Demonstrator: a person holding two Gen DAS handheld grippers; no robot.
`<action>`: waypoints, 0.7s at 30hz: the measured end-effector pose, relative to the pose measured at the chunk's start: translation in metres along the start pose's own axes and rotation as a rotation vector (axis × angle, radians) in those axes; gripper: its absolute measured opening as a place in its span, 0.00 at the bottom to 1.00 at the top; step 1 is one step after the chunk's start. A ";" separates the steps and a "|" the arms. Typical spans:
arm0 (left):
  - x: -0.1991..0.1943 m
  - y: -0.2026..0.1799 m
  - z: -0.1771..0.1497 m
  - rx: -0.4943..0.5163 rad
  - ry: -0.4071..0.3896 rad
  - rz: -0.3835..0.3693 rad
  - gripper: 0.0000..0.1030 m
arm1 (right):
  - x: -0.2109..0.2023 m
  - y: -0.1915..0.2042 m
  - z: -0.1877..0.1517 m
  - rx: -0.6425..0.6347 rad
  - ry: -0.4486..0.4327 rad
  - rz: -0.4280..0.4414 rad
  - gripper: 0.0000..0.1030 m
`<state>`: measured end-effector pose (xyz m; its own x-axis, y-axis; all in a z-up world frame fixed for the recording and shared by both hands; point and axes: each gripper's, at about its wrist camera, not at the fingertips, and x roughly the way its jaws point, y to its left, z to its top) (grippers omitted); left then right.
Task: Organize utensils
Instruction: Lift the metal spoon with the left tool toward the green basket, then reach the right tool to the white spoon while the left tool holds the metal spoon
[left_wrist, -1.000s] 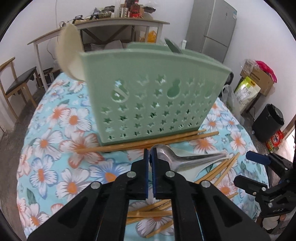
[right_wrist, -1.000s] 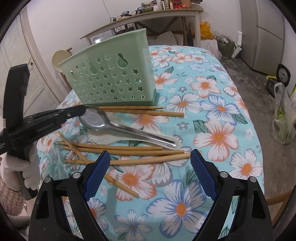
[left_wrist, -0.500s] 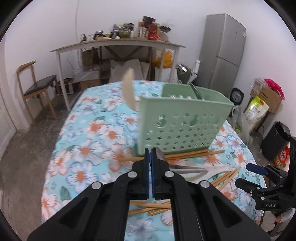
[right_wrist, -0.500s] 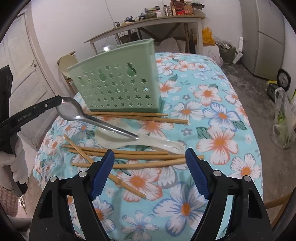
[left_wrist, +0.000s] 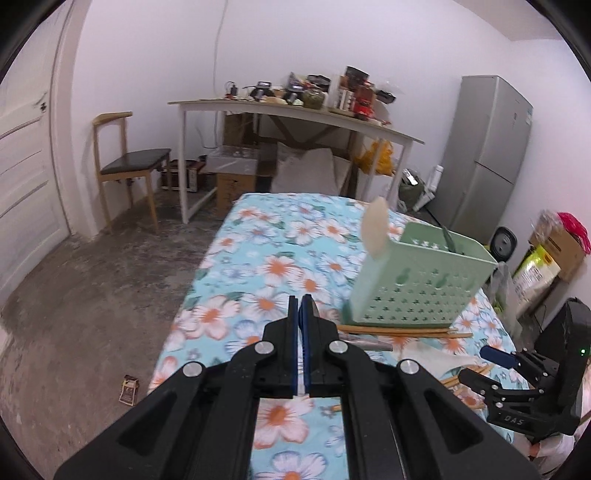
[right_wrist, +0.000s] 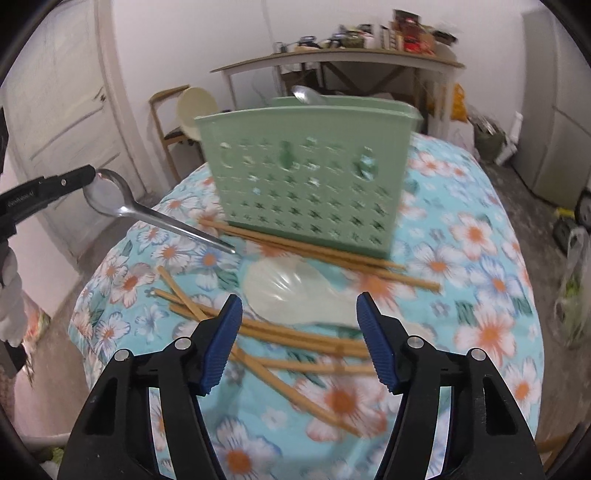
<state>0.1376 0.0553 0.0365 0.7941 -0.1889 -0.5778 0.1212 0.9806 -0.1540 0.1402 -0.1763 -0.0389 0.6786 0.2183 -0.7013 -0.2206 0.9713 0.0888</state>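
My left gripper (left_wrist: 299, 306) is shut on the bowl end of a metal spoon (right_wrist: 110, 195) and holds it in the air left of the green basket (right_wrist: 306, 177); the handle slants down toward the table. My right gripper (right_wrist: 299, 306) hovers low over a white plastic spoon (right_wrist: 291, 291), its jaws closing, and the pads touch nothing. Wooden chopsticks (right_wrist: 295, 339) lie scattered under and in front of it, with more along the basket's foot (left_wrist: 402, 330). A cream spoon (left_wrist: 376, 229) and a metal spoon (right_wrist: 306, 94) stand in the basket.
The table wears a floral cloth (left_wrist: 280, 236) and drops off at the left to bare floor. A wooden chair (left_wrist: 125, 162), a cluttered desk (left_wrist: 295, 110) and a fridge (left_wrist: 487, 147) stand behind. A gloved hand (right_wrist: 11, 295) holds the left gripper.
My left gripper has lifted the metal spoon off the table and carried it up and away from the basket. The right gripper has moved in over the white spoon and its jaws have narrowed.
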 end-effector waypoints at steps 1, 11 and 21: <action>0.000 0.004 0.000 -0.008 0.000 0.006 0.01 | 0.005 0.008 0.005 -0.026 0.004 -0.004 0.58; 0.001 0.026 -0.007 -0.039 0.014 0.032 0.01 | 0.080 0.068 0.028 -0.262 0.109 -0.129 0.52; 0.014 0.034 -0.010 -0.055 0.041 0.041 0.01 | 0.107 0.089 0.017 -0.417 0.155 -0.285 0.51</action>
<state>0.1473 0.0857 0.0150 0.7726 -0.1515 -0.6166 0.0549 0.9834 -0.1729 0.2052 -0.0651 -0.0940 0.6481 -0.0964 -0.7554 -0.3238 0.8629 -0.3880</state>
